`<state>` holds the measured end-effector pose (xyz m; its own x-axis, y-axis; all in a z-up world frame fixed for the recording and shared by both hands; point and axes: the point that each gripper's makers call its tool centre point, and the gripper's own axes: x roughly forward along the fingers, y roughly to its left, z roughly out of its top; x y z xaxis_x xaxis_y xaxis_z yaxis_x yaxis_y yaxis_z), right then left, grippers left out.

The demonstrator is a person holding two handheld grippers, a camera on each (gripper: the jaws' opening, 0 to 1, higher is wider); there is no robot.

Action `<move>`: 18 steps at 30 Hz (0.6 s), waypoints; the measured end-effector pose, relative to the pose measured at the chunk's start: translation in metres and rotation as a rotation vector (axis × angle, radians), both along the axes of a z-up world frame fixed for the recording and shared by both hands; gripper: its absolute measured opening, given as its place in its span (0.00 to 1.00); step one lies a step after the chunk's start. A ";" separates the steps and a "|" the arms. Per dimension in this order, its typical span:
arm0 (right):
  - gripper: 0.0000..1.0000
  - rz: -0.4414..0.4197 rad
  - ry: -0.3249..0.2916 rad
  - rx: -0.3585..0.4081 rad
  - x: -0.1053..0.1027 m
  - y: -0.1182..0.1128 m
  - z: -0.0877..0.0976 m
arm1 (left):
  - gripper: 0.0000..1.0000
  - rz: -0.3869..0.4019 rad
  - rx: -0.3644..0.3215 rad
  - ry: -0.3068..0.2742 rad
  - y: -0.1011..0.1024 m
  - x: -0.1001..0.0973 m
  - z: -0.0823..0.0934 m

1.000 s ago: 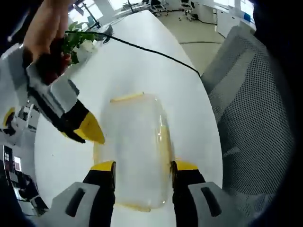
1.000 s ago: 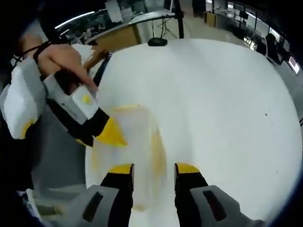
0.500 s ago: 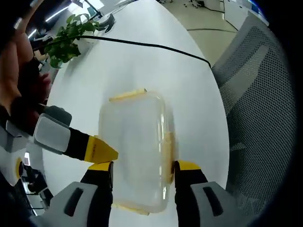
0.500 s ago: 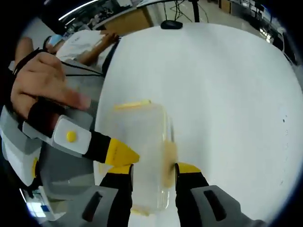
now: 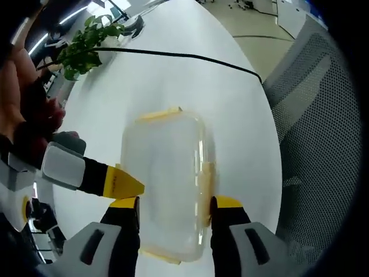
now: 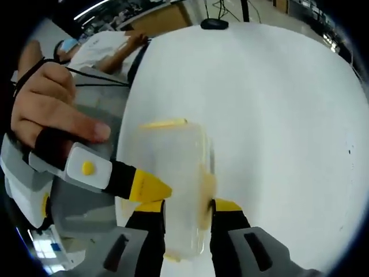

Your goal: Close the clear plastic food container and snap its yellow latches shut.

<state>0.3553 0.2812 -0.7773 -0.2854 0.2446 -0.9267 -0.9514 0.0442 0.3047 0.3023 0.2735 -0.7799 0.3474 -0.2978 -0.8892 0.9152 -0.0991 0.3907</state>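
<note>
Left gripper view: left tool [image 5: 174, 203] straddles the container [image 5: 167, 184], jaws apart.

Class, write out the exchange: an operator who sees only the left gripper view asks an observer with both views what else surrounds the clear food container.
Operator: Is anyone else near this table?
Observer: Yes. The right gripper view shows a person in a white top beyond the edge of the white table.
Operator: How does my left gripper look from that side?
Observer: The left gripper comes in beside the clear food container, with a round yellow dot on its white housing.
Operator: Anything on the far tabletop?
Observer: A small black rounded object sits near the far edge; I cannot tell what it is.
</note>
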 end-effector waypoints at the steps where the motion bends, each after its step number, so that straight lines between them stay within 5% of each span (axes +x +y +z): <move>1: 0.26 -0.004 0.001 -0.002 0.000 0.001 0.000 | 0.46 0.003 -0.001 -0.002 0.000 0.000 -0.001; 7: 0.23 0.004 0.017 -0.072 -0.005 -0.008 0.000 | 0.45 0.023 -0.014 -0.008 0.001 0.001 -0.001; 18: 0.27 -0.002 0.008 -0.029 -0.002 -0.003 -0.002 | 0.46 0.020 -0.027 -0.012 0.000 0.001 -0.001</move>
<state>0.3529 0.2786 -0.7795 -0.2925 0.2187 -0.9309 -0.9488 0.0551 0.3111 0.3032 0.2734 -0.7810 0.3638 -0.3147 -0.8767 0.9122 -0.0700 0.4036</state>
